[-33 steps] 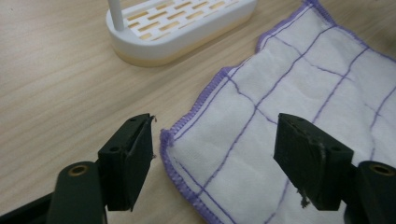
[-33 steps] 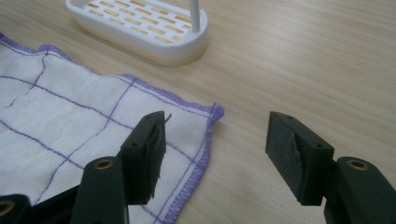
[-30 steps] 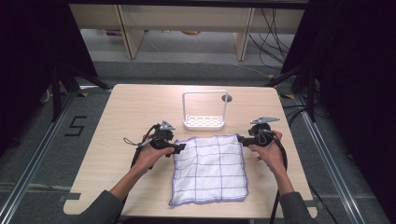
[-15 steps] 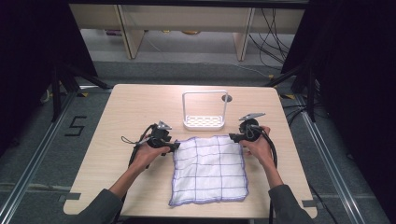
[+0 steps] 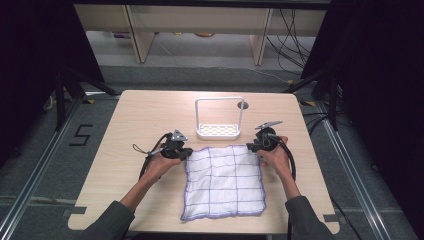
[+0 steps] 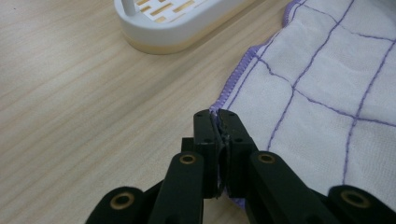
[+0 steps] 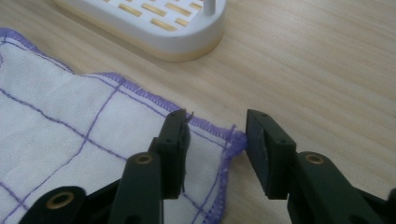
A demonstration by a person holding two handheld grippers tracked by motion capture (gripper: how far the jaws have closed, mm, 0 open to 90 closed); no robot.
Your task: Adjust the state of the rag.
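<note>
Two grippers sit at the far corners of the cloth (image 5: 223, 181), one in each of your hands. Your left gripper (image 6: 217, 122) has its jaws pressed together on the cloth's purple-stitched corner, and in the left gripper view you can see the hem drawn up into the narrow seam between the two black tips. Your right gripper (image 7: 215, 132) has its jaws spread apart, one tip resting on the white fabric just inside the hem, the other standing on the bare wood just beside the corner, so that the corner lies between them without being pinched. From the high view, the cloth is a white square crossed by purple grid lines, lying flat on the near half of the wooden table (image 5: 125, 130), with its far edge running between your two hands and its near edge close to the table's front. Your left hand (image 5: 161, 161) holds its gripper at the cloth's far left corner, and your right hand (image 5: 274, 155) holds the other at the far right corner. Just beyond the cloth's far edge stands a white rack (image 5: 218, 129) with a slotted base and a tall handle arching over it; the rack is near the cloth but does not touch it. Both gripper views show the rounded end of that slotted base on the wood past the hem. Dark cables trail from each gripper back along your forearms.
</note>
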